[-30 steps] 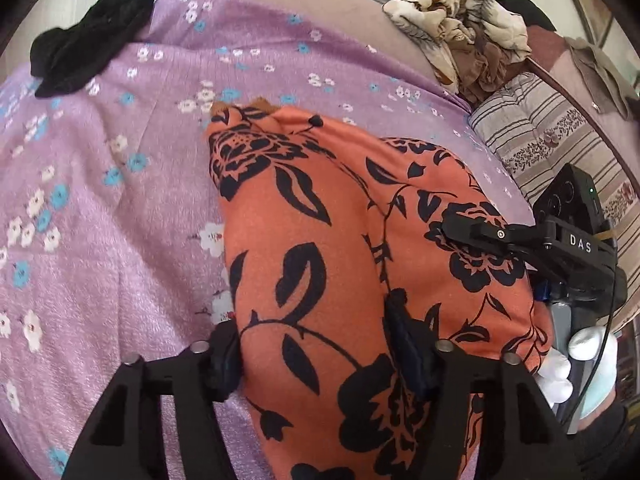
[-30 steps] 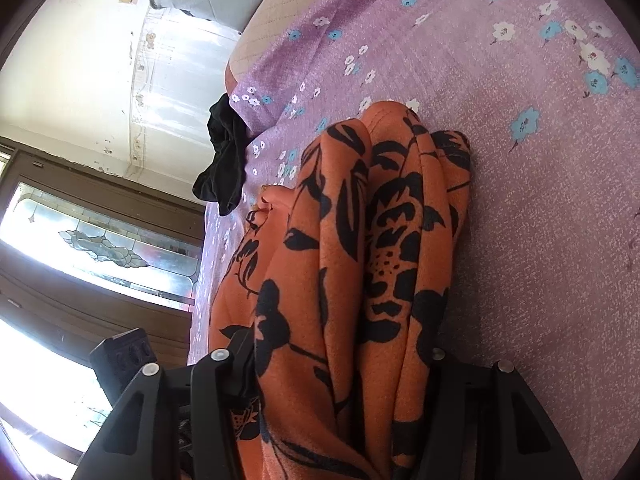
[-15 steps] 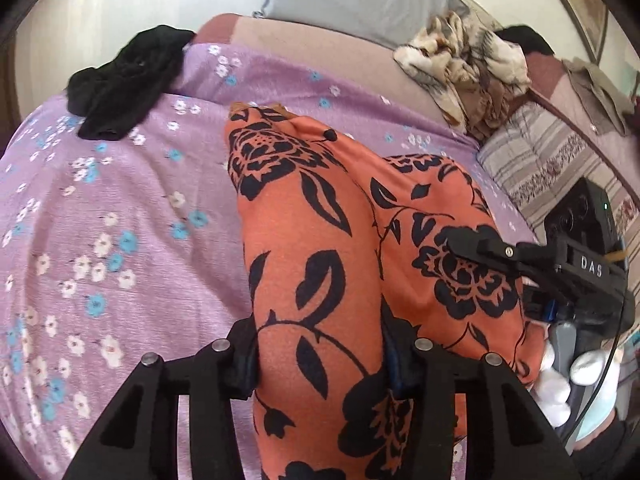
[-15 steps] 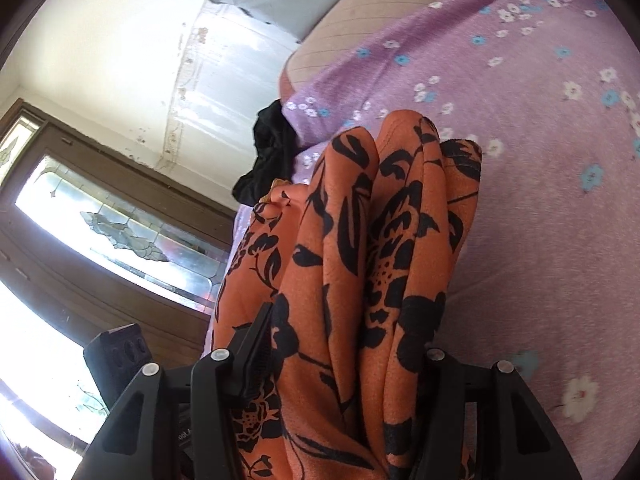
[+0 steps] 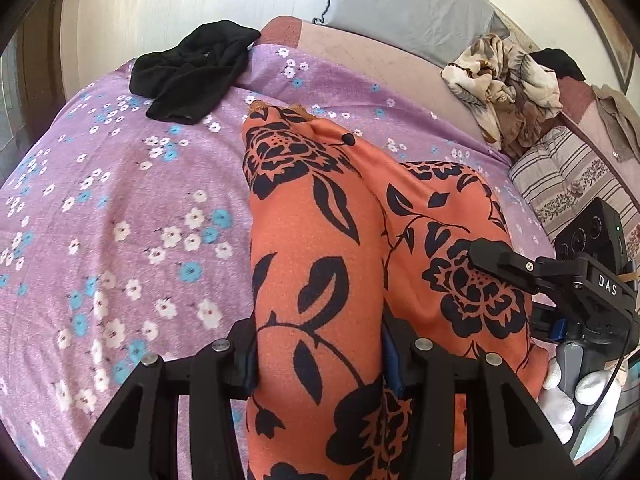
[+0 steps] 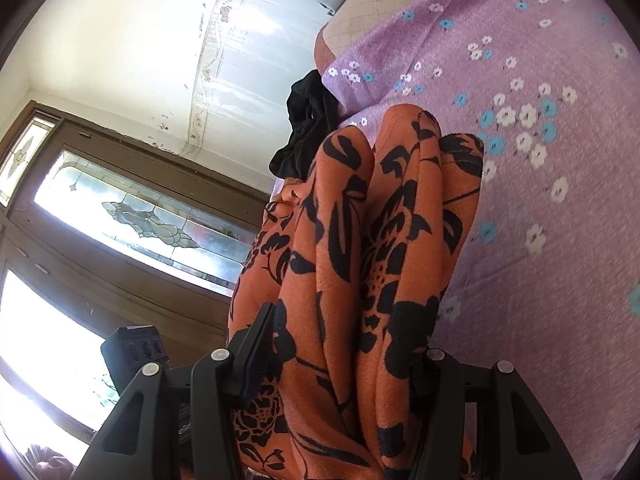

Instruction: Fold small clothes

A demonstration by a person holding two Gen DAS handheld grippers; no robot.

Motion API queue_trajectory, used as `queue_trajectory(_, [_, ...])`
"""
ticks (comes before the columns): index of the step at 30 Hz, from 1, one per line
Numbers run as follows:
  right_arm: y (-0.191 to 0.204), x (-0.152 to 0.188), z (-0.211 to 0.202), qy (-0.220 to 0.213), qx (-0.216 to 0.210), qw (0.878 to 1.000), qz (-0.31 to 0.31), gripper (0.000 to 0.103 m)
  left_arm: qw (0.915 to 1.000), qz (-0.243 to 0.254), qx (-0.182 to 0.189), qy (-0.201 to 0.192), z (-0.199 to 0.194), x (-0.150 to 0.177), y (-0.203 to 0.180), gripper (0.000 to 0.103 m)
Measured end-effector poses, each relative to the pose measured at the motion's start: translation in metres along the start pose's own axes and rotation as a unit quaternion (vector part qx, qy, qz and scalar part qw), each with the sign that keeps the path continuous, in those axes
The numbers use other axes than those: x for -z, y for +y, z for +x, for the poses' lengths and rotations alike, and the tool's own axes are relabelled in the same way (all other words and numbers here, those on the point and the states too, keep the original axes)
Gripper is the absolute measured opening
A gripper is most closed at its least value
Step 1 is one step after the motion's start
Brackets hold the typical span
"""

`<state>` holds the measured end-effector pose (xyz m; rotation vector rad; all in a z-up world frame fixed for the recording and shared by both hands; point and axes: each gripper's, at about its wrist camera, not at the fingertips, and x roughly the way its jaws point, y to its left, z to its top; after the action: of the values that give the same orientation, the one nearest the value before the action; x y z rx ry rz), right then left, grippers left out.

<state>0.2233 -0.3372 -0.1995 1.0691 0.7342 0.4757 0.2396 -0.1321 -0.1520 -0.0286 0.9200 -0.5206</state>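
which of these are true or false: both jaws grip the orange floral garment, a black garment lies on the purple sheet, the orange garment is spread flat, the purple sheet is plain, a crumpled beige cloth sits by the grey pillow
1. Both the left gripper and the right gripper grip the orange floral garment. True.
2. A black garment lies on the purple sheet. True.
3. The orange garment is spread flat. False: it is bunched in folds and held up at the near end.
4. The purple sheet is plain. False: it has white and blue flowers.
5. A crumpled beige cloth sits by the grey pillow. True.
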Motion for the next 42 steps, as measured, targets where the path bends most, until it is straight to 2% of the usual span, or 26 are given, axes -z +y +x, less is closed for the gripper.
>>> queue_trajectory(4, [0.001,0.008,0.008,0.005,0.017,1.0,-0.006,0.055,0.9998,-0.006,-0.006,0.018,0.003,0.011,0.01,0.05])
queue_trajectory(7, [-0.006,0.015,0.018,0.013,0.048,0.999,-0.009,0.055,0.9984,-0.011,-0.022,0.05,0.018,0.02,0.016,0.051])
queue_trajectory(9, [-0.014,0.018,0.024,0.019,0.076,0.997,-0.005,0.055,0.9971,-0.014,-0.038,0.064,0.028,0.024,0.02,0.057])
queue_trajectory(11, [-0.021,0.02,0.027,0.026,0.103,0.994,-0.006,0.054,0.9969,-0.018,-0.04,0.065,0.03,0.025,0.024,0.062])
queue_trajectory(14, [-0.023,0.021,0.022,0.023,0.113,0.993,0.002,0.055,0.9969,-0.017,-0.043,0.063,0.025,0.025,0.023,0.066])
queue_trajectory(17, [-0.009,0.029,0.004,0.003,0.146,0.989,-0.041,0.057,0.9961,0.002,-0.071,0.051,0.017,0.026,0.018,0.069])
queue_trajectory(20, [0.016,0.041,-0.024,-0.042,0.178,0.977,-0.109,0.057,0.9953,0.014,-0.091,0.031,-0.001,0.031,0.015,0.07])
queue_trajectory(22, [0.032,0.05,-0.039,-0.068,0.172,0.971,-0.149,0.057,0.9943,0.012,-0.105,0.01,-0.019,0.035,0.016,0.073])
queue_trajectory(24, [0.051,0.059,-0.05,-0.089,0.143,0.967,-0.194,0.057,0.9941,0.0,-0.107,-0.014,-0.037,0.04,0.017,0.077])
queue_trajectory(27, [0.071,0.072,-0.047,-0.086,0.112,0.96,-0.241,0.054,0.9924,-0.002,-0.117,-0.039,-0.054,0.049,0.016,0.079])
queue_trajectory(29, [0.068,0.076,-0.026,-0.052,0.114,0.966,-0.228,0.054,0.9905,0.001,-0.134,-0.033,-0.053,0.062,0.016,0.083])
queue_trajectory(30, [0.056,0.079,-0.015,-0.026,0.125,0.97,-0.204,0.054,0.9902,0.0,-0.139,-0.017,-0.046,0.069,0.018,0.084])
queue_trajectory(32, [0.02,0.086,0.009,0.049,0.155,0.978,-0.135,0.055,0.9897,-0.01,-0.141,0.022,-0.028,0.079,0.022,0.085])
queue_trajectory(33, [0.01,0.087,0.007,0.035,0.146,0.981,-0.123,0.046,0.9899,-0.018,-0.135,0.037,-0.021,0.082,0.026,0.086])
queue_trajectory(34, [0.01,0.086,0.0,0.022,0.135,0.983,-0.12,0.043,0.9906,-0.03,-0.128,0.039,-0.019,0.084,0.028,0.087])
queue_trajectory(36, [0.016,0.08,-0.004,0.034,0.137,0.984,-0.11,0.042,0.9901,-0.036,-0.132,0.034,-0.024,0.082,0.029,0.088])
queue_trajectory(38, [0.024,0.082,-0.015,0.023,0.137,0.983,-0.122,0.044,0.9885,-0.026,-0.147,0.024,-0.03,0.081,0.023,0.088])
queue_trajectory(40, [0.034,0.089,-0.028,0.001,0.144,0.979,-0.146,0.053,0.9859,-0.027,-0.165,0.006,-0.043,0.082,0.014,0.088])
queue_trajectory(42, [0.046,0.096,-0.042,-0.026,0.156,0.972,-0.174,0.057,0.9828,-0.028,-0.182,-0.015,-0.057,0.085,0.005,0.088])
